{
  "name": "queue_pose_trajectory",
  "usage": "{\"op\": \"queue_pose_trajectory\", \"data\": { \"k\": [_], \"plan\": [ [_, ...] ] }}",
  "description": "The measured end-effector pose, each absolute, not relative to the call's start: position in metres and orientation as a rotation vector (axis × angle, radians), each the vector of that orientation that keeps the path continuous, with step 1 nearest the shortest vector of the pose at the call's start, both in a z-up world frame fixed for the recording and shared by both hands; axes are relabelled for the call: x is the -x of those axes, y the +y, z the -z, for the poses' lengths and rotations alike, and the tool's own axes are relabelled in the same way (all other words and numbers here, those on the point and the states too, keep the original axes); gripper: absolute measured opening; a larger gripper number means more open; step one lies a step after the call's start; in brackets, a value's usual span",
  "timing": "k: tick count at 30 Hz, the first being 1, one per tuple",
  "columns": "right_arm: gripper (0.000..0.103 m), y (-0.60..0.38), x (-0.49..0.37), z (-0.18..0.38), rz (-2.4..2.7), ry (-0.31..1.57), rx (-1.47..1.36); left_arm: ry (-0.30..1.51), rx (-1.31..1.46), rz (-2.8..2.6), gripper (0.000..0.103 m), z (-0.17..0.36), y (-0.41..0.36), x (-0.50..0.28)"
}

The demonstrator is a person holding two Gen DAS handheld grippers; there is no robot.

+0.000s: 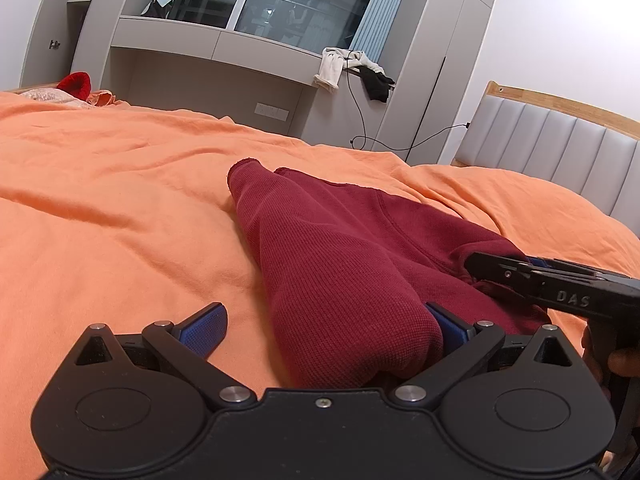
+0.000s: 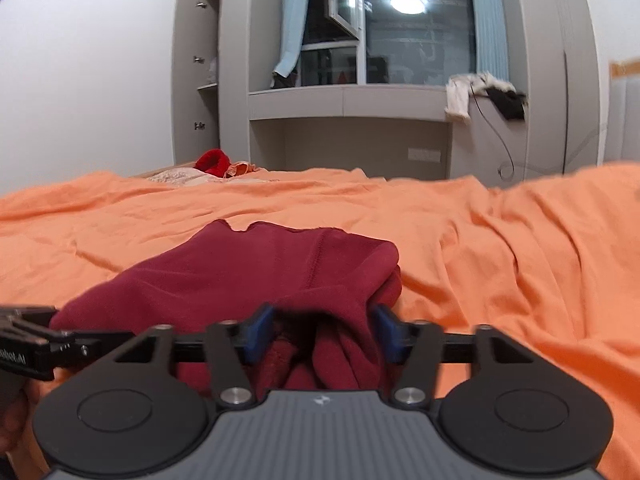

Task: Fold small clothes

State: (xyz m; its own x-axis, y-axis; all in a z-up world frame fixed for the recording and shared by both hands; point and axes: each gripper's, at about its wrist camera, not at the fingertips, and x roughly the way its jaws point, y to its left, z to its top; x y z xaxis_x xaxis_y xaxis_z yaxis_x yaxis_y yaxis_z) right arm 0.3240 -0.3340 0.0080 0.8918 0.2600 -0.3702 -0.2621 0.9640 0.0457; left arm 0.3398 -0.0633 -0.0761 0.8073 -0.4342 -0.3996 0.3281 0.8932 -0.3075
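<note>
A dark red knitted garment (image 1: 340, 248) lies folded lengthwise on the orange bedsheet (image 1: 120, 208). My left gripper (image 1: 324, 312) is open wide over its near end. The right blue pad (image 1: 444, 324) touches the cloth, while the left pad (image 1: 208, 328) rests apart on the sheet. My right gripper (image 1: 480, 266) comes in from the right at the garment's side edge. In the right wrist view the garment (image 2: 248, 272) bunches between the right gripper's (image 2: 322, 320) blue pads (image 2: 260, 332), which stand apart and do not press it. The left gripper (image 2: 24, 340) shows at the left edge.
A bright red item (image 1: 76, 84) and pale cloth lie at the bed's far corner. A grey padded headboard (image 1: 560, 148) stands at the right. Behind the bed, white and black clothes (image 1: 352, 68) and a cable hang off a grey desk unit (image 1: 208, 68).
</note>
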Motion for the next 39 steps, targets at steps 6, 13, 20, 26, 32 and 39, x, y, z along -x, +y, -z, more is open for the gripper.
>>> {"op": "queue_pose_trajectory", "data": {
  "k": [6, 13, 20, 26, 32, 39],
  "plan": [
    [0.091, -0.371, -0.331, -0.010, -0.283, 0.430, -0.256, 0.481, 0.229, 0.410, 0.103, 0.076, -0.063, -0.340],
    [0.082, -0.417, -0.365, 0.013, -0.230, 0.564, -0.683, 0.494, 0.225, 0.393, 0.103, 0.072, -0.064, -0.339],
    [0.061, -0.421, -0.373, 0.038, -0.214, 0.613, -0.743, 0.506, 0.220, 0.384, 0.103, 0.068, -0.066, -0.338],
    [0.061, -0.410, -0.370, 0.038, -0.207, 0.603, -0.672, 0.505, 0.219, 0.384, 0.103, 0.068, -0.067, -0.338],
    [0.059, -0.401, -0.368, 0.034, -0.197, 0.596, -0.606, 0.501, 0.224, 0.388, 0.103, 0.067, -0.066, -0.338],
    [0.046, -0.384, -0.360, 0.023, -0.200, 0.554, -0.443, 0.475, 0.334, 0.443, 0.102, 0.049, -0.045, -0.339]
  ]
}}
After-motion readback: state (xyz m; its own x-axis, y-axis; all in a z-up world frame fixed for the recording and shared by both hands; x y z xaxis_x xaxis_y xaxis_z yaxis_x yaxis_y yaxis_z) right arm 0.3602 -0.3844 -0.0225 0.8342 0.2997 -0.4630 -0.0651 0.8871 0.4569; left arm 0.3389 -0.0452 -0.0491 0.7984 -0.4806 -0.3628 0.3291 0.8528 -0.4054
